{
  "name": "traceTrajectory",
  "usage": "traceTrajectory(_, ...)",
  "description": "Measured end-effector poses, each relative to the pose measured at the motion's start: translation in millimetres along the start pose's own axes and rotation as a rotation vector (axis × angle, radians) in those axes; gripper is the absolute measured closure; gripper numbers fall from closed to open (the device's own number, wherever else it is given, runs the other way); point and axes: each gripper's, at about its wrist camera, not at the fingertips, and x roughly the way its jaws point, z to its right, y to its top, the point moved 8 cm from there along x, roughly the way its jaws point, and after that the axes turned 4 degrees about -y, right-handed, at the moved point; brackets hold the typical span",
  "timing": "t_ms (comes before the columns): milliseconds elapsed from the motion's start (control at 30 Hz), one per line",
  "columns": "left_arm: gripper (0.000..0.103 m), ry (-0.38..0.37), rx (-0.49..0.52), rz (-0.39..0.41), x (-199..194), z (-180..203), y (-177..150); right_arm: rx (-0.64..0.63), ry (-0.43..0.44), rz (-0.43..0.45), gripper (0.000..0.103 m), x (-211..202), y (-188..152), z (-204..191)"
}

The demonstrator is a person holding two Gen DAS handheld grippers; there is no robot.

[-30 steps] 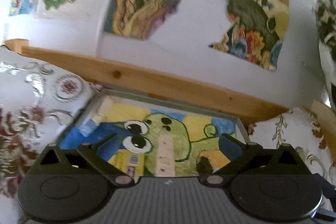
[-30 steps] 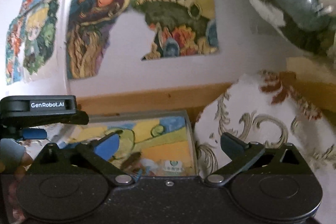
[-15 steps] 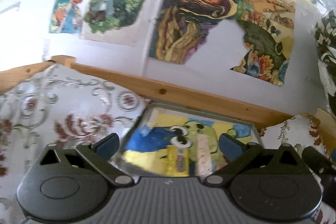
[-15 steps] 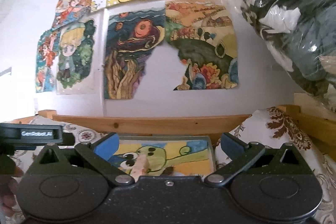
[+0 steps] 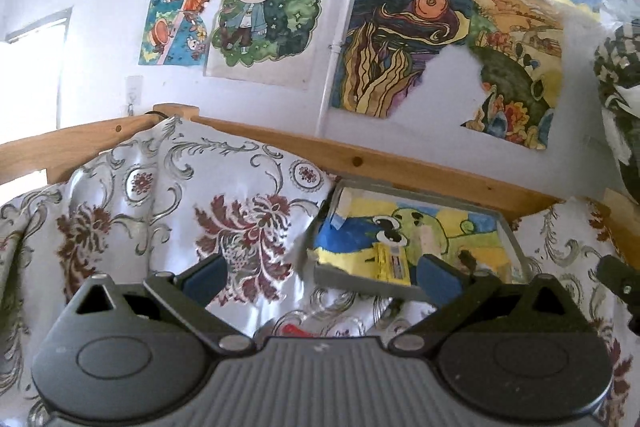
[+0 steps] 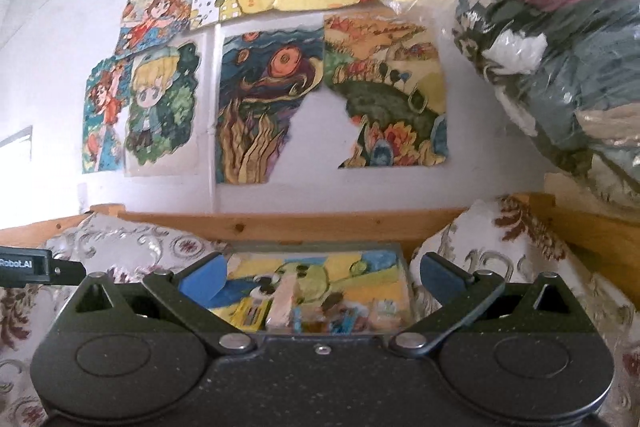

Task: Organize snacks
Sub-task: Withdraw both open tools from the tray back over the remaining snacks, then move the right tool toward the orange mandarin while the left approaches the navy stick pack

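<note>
Since the yellow wrapped snack bar [image 5: 390, 262] lies inside the shallow grey tray lined with a frog drawing [image 5: 510, 239], its long axis running away from the cameras, it sits ahead-right of the left gripper [image 5: 320, 273] and ahead-left of the right gripper [image 6: 322, 277] — which looks nearer; both grippers gape wide, holding nothing; a pale stick-shaped snack [image 6: 282, 301] lies just beside the bar; the floral satin cloth [image 5: 180, 195] surrounds the tray; its near rim stands between — my judgement.

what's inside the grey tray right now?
In the grey tray, over a painted liner: a yellow snack pack, a pale wafer bar and several small wrapped snacks. The right tongs' body hides the tray's near edge, so the count is uncertain.
</note>
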Motion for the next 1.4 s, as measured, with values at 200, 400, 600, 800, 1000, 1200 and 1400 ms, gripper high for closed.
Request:
traceTrajectory(200,0.0,-0.011,0.029,-0.015,-20.8,-10.2,-22.8,-0.019,0.059,-0.052,0.001,-19.5,-18.1,-21.0)
traceTrajectory(400,0.0,0.004,0.037,-0.05,-30.0,-21.8,-46.2,-0.031,0.137,-0.14,0.001,-34.7,-41.6,-46.7)
traceTrajectory(600,0.0,0.009,0.048,-0.118,-28.7,-30.7,-66.8,-0.073,0.188,-0.209,0.001,-46.0,-60.1,-69.4)
traceTrajectory(800,0.0,0.035,0.041,-0.227,-21.2,-40.5,-92.2,-0.133,0.217,-0.308,0.001,-45.3,-81.5,-87.4)
traceTrajectory(1000,0.0,0.066,0.026,-0.268,-17.1,-50.5,-103.1,-0.182,0.205,-0.368,0.001,-40.4,-96.5,-94.9)
traceTrajectory(1200,0.0,0.083,0.035,-0.301,-14.2,-53.9,-112.8,-0.176,0.201,-0.423,0.001,-34.7,-107.6,-95.3)
traceTrajectory(1400,0.0,0.099,0.042,-0.331,-10.7,-55.6,-120.8,-0.177,0.192,-0.467,0.001,-30.2,-116.0,-93.8)
